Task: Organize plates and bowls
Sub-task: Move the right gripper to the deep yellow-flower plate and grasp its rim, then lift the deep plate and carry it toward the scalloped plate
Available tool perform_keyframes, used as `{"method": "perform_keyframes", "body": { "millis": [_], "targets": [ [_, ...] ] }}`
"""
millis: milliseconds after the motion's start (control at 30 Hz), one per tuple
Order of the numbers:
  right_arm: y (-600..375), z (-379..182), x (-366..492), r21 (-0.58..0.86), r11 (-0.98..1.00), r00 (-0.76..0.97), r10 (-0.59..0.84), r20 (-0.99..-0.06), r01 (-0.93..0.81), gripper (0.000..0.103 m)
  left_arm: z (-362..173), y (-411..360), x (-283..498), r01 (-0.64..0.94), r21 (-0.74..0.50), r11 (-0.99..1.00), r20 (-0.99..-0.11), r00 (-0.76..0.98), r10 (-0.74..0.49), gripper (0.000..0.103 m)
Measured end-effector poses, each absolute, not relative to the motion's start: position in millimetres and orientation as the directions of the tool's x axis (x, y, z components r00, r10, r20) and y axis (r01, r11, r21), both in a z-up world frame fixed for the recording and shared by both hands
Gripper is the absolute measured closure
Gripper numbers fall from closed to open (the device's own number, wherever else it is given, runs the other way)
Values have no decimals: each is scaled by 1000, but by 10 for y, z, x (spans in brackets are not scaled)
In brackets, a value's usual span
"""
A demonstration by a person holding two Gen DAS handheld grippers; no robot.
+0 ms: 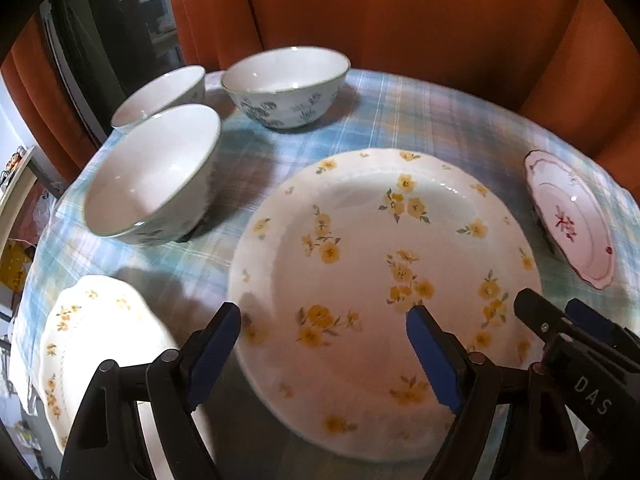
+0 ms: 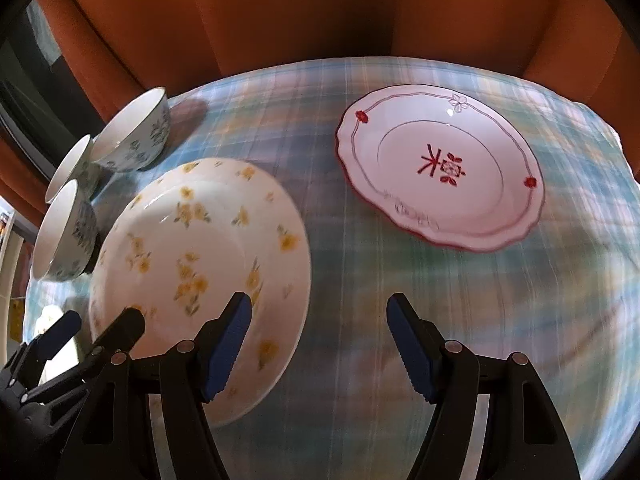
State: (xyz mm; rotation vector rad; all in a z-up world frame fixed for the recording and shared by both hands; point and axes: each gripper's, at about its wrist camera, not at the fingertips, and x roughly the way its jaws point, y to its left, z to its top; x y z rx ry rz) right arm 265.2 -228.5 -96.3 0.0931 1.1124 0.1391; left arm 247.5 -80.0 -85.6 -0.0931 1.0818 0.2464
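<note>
A large white plate with yellow flowers (image 1: 380,264) lies on the plaid tablecloth; it also shows in the right wrist view (image 2: 192,256). My left gripper (image 1: 324,356) is open and empty, hovering over its near rim. A second yellow-flowered plate (image 1: 92,340) lies at the near left. Three white bowls with blue flowers stand at the back left: one near (image 1: 152,176), one far left (image 1: 160,94), one at the back (image 1: 284,84). A pink-rimmed plate with red marks (image 2: 440,172) lies to the right. My right gripper (image 2: 320,348) is open and empty above bare cloth, in front of that plate.
The round table (image 2: 280,120) carries a blue plaid cloth. Orange curtains (image 2: 320,12) hang close behind it. A dark window frame (image 1: 80,40) stands at the left. My right gripper's fingers (image 1: 568,320) show at the left view's right edge.
</note>
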Motion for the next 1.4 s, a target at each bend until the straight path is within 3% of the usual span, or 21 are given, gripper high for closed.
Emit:
{"method": "perform_keyframes", "body": {
  "millis": [200, 533, 600, 700, 767, 800, 867, 1000, 1167, 1400],
  "targets": [
    [-2268, -1040, 2837, 158, 981, 437, 192, -879, -113, 32, -897, -865, 2611, -261, 90, 961, -853, 477, 210, 20],
    [-2068, -1093, 2930, 200, 967, 414, 249, -876, -159, 63, -939, -818, 2683, -287, 109, 952, -829, 502, 246, 22],
    [-2043, -1083, 2909, 192, 970, 420, 238, -876, -150, 64, -939, -810, 2681, -278, 104, 955, -831, 503, 237, 23],
    [-2040, -1071, 2887, 186, 972, 417, 229, -879, -143, 64, -922, -868, 2644, -243, 93, 966, -831, 515, 210, 37],
    [-2041, -1057, 2859, 181, 973, 410, 224, -884, -142, 64, -986, -885, 2643, -194, -1, 981, -872, 481, 94, 63],
    [-2054, -1061, 2845, 184, 973, 403, 225, -887, -139, 65, -1047, -843, 2642, -201, -76, 977, -891, 454, 24, 63],
    [-2084, -1051, 2799, 195, 972, 407, 232, -883, -131, 66, -1041, -897, 2617, -179, -6, 984, -881, 466, 79, 59],
    [-2091, -1047, 2718, 193, 975, 413, 220, -884, -107, 66, -1051, -907, 2585, -155, 8, 988, -882, 464, 80, 58],
    [-2073, -1027, 2676, 184, 979, 422, 203, -883, -86, 66, -985, -919, 2531, -150, 74, 986, -869, 476, 137, 45],
    [-2046, -992, 2673, 154, 986, 430, 166, -887, -63, 65, -908, -799, 2555, -123, 77, 989, -869, 479, 127, 41]
  ]
}}
